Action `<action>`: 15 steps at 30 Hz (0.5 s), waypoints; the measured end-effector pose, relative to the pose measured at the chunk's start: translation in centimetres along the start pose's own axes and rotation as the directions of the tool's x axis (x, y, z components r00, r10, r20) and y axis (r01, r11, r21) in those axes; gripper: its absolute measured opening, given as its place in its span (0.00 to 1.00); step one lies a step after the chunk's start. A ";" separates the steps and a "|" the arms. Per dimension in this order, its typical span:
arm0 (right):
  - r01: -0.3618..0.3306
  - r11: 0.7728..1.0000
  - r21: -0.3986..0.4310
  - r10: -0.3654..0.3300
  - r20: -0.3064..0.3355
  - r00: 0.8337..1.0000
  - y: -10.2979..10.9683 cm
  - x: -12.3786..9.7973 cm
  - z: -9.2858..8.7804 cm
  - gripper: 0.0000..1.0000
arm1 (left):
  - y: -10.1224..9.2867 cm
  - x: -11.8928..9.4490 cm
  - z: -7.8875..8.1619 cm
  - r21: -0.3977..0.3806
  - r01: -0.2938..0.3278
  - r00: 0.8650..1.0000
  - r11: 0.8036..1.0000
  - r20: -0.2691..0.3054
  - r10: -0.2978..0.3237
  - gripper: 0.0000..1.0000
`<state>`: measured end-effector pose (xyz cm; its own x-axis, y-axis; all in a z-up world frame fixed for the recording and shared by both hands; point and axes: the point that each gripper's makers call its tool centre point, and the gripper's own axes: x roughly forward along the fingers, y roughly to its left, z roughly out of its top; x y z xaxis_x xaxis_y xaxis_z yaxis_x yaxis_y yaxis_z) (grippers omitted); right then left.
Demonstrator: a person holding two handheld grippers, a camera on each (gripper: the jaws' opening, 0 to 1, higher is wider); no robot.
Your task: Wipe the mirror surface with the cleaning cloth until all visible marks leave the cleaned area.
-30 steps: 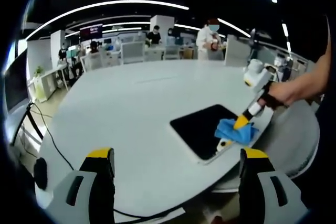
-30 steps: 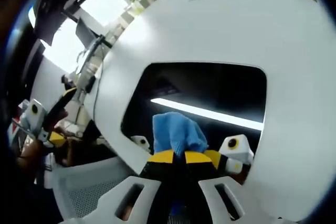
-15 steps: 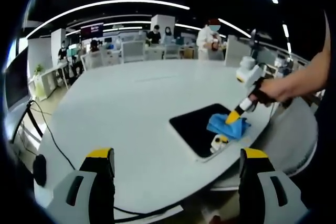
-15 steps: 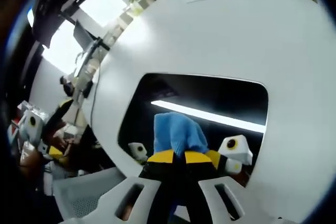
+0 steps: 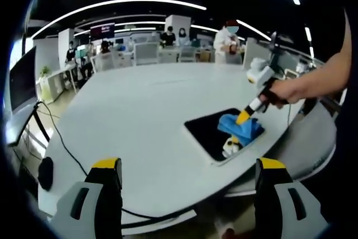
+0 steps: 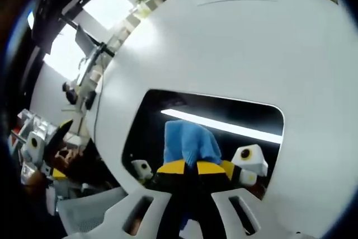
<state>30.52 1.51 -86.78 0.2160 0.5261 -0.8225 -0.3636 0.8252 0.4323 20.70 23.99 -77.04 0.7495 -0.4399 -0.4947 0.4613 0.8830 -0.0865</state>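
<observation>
Blue cloth: cleaning cloth pinched between the jaws of the right gripper, pressed flat on the glass.
Mirror: dark mirror lies flat on the white counter, toward 4 o'clock in the left gripper view, close to the counter's edge.
Cloth position: near edge of the mirror, about 6 o'clock in the right gripper view; reflected ceiling light crosses the glass just beyond it.
Left gripper: left gripper held off the counter, jaws spread, holding nothing.
Progress: wiping under way. No marks can be made out on the uncovered glass; too dark and small to judge clean.
Remaining: likely passes over the far half.
</observation>
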 end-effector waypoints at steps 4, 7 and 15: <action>0.007 1.000 -0.014 -0.007 -0.002 1.000 -0.1 0.2 0.6 0.00 | -0.3 -0.3 0.0 -0.008 -0.006 1.000 1.000 0.007 0.006 1.00; 0.007 1.000 -0.017 -0.007 -0.003 1.000 -0.3 0.4 1.3 0.00 | -0.3 -0.7 -0.2 -0.013 -0.012 1.000 1.000 0.008 0.012 1.00; 0.016 1.000 -0.016 -0.016 0.004 1.000 -0.8 0.9 3.1 0.00 | -0.5 -1.5 -0.7 0.006 -0.017 1.000 1.000 -0.009 0.017 1.00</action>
<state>33.77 1.96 -86.68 0.2254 0.5137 -0.8278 -0.3741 0.8302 0.4133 19.04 24.31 -76.87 0.7527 -0.4236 -0.5041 0.4513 0.8893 -0.0735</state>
